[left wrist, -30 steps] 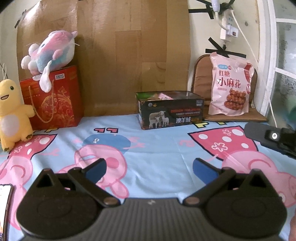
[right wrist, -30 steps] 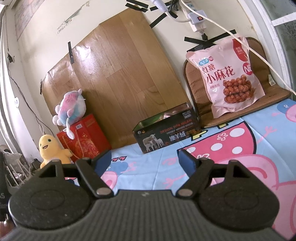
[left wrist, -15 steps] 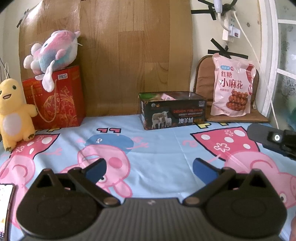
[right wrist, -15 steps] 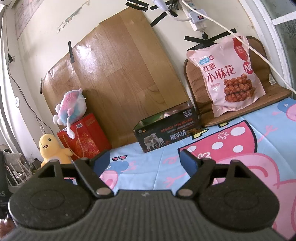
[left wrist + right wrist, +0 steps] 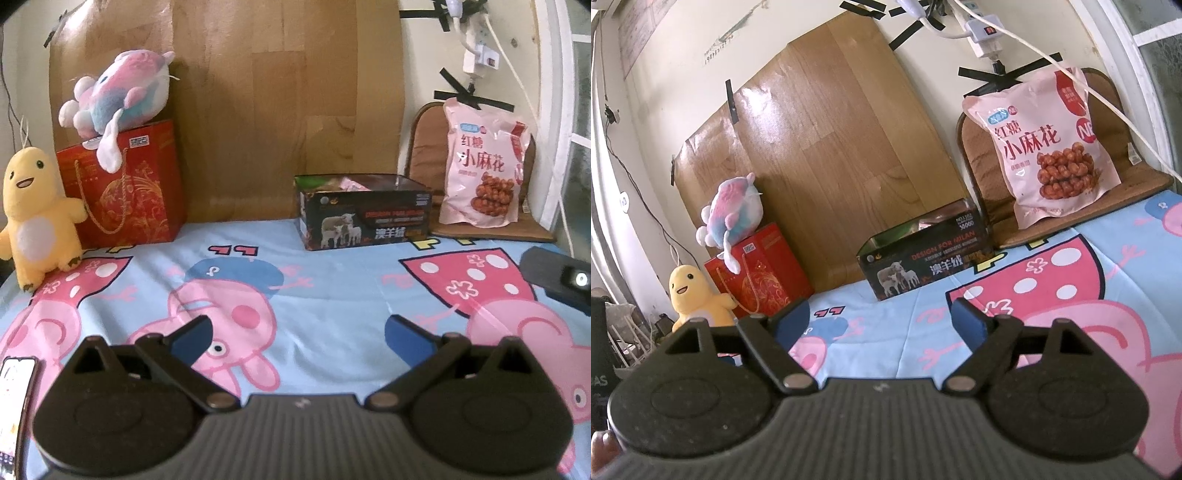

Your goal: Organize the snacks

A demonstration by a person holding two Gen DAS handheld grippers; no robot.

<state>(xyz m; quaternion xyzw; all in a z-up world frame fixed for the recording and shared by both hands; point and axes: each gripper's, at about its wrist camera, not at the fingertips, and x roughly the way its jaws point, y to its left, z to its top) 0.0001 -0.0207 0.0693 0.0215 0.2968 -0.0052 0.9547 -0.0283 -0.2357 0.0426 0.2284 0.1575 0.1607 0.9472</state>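
Note:
A dark open box (image 5: 364,212) with sheep printed on it stands at the back of the cartoon-print cloth; pink snack packets show inside it. It also shows in the right wrist view (image 5: 925,254). A large pink snack bag (image 5: 482,168) leans upright on a brown cushion to the right of the box, seen too in the right wrist view (image 5: 1045,147). My left gripper (image 5: 297,338) is open and empty, low over the cloth. My right gripper (image 5: 879,323) is open and empty; its body (image 5: 557,280) shows at the left view's right edge.
A red gift bag (image 5: 123,184) with a pink-blue plush (image 5: 122,85) on top stands back left, beside a yellow plush (image 5: 35,218). A phone (image 5: 14,406) lies at the front left. A wooden board (image 5: 277,92) and a cable (image 5: 1071,70) are on the wall.
Both grippers have drawn back slightly from the box and the bag, which look a little smaller. Both stay open and empty.

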